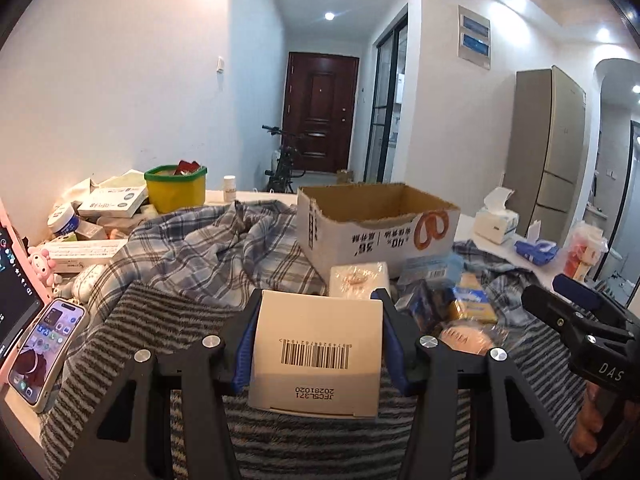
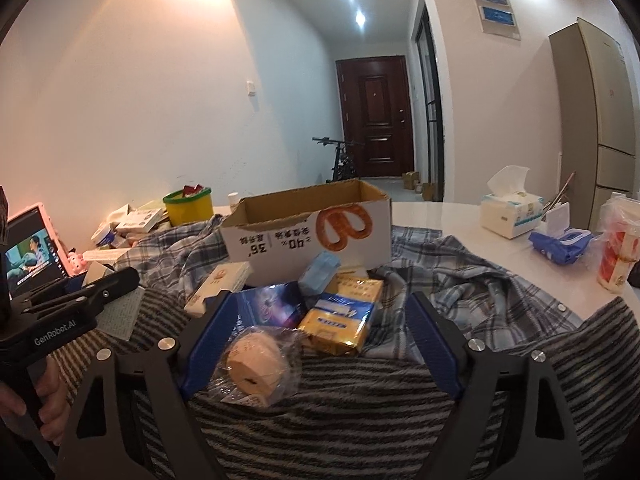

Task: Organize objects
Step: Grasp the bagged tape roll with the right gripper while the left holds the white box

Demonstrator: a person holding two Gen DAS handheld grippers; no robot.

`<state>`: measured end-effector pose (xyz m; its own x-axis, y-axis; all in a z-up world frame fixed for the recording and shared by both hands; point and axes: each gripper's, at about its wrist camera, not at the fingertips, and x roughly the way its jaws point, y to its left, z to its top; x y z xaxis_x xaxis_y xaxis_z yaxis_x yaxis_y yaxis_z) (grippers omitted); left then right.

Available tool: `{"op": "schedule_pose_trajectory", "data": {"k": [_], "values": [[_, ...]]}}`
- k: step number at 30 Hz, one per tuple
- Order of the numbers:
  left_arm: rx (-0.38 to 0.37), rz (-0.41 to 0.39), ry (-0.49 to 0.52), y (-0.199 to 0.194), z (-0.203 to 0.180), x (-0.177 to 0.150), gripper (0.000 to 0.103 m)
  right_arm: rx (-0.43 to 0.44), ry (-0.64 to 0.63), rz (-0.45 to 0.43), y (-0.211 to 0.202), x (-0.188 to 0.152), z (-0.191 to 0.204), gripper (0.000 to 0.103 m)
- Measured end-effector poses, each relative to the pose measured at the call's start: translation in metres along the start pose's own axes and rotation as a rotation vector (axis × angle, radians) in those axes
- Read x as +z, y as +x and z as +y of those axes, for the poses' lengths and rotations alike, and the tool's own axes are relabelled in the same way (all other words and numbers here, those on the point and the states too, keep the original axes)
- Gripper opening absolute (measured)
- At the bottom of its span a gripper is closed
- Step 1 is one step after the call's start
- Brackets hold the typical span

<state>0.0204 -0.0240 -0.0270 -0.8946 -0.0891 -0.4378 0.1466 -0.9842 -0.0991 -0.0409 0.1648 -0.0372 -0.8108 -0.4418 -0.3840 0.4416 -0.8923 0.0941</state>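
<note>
At the far left edge of the surface (image 2: 440, 216), a phone (image 1: 44, 350) is seen propped beside a pink-cased tablet (image 2: 34, 252), with a pile of small cartons behind and a yellow tub (image 1: 176, 190) with a green rim set further back. Over the middle, a plaid shirt (image 1: 208, 252) and a striped cloth (image 2: 360, 408) are spread across the surface. A white barcode box (image 1: 316, 354) is gripped between the blue pads of the left tool (image 1: 318, 320), held above the striped cloth, near the front of the open cardboard box (image 2: 308, 228). That cardboard box is seen upright on the plaid shirt, flaps gone, printing upside down. In front of it, small items are clustered: a bagged tan roll (image 2: 254, 362), a dark blue packet (image 2: 268, 304), a yellow-and-blue pack (image 2: 340, 320) and a pale blue packet (image 2: 320, 274). The right tool (image 2: 320, 336) is held wide apart around this cluster, nothing gripped; the bagged roll lies between its fingers, near the left one. To the right, a tissue pack (image 2: 510, 210), a blue wipes pouch (image 2: 560, 242) and a plastic-wrapped red-and-white carton (image 2: 620, 248) are set on the bare white surface.
</note>
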Motion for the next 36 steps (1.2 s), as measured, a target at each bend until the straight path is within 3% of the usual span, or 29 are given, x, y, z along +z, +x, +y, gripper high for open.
{"op": "schedule_pose_trajectory", "data": {"k": [8, 14, 20, 21, 22, 23, 26, 36], "values": [[-0.045, 0.028, -0.022, 0.003, 0.005, -0.005, 0.055, 0.042, -0.025, 0.073, 0.012, -0.009, 0.018, 0.080], [0.008, 0.019, -0.034, 0.001, 0.006, -0.009, 0.055, 0.054, -0.034, 0.113, 0.018, -0.015, 0.026, 0.080], [0.002, 0.011, -0.021, 0.000, 0.005, -0.008, 0.055, 0.075, -0.045, 0.167, 0.029, -0.019, 0.028, 0.079], [0.003, 0.007, -0.018, -0.001, 0.004, -0.008, 0.055, 0.078, -0.050, 0.180, 0.031, -0.019, 0.029, 0.074], [0.002, 0.001, -0.016, -0.003, 0.004, -0.008, 0.055, 0.079, -0.067, 0.216, 0.037, -0.021, 0.031, 0.050], [0.001, -0.002, -0.019, -0.004, 0.004, -0.008, 0.055, 0.078, -0.079, 0.257, 0.043, -0.023, 0.034, 0.044], [-0.015, -0.003, -0.036, -0.006, 0.004, -0.008, 0.055, 0.068, -0.099, 0.245, 0.042, -0.024, 0.036, 0.037], [-0.017, -0.035, -0.041, -0.016, 0.005, -0.003, 0.055, 0.035, -0.070, 0.143, 0.015, -0.014, 0.021, 0.035]]}}
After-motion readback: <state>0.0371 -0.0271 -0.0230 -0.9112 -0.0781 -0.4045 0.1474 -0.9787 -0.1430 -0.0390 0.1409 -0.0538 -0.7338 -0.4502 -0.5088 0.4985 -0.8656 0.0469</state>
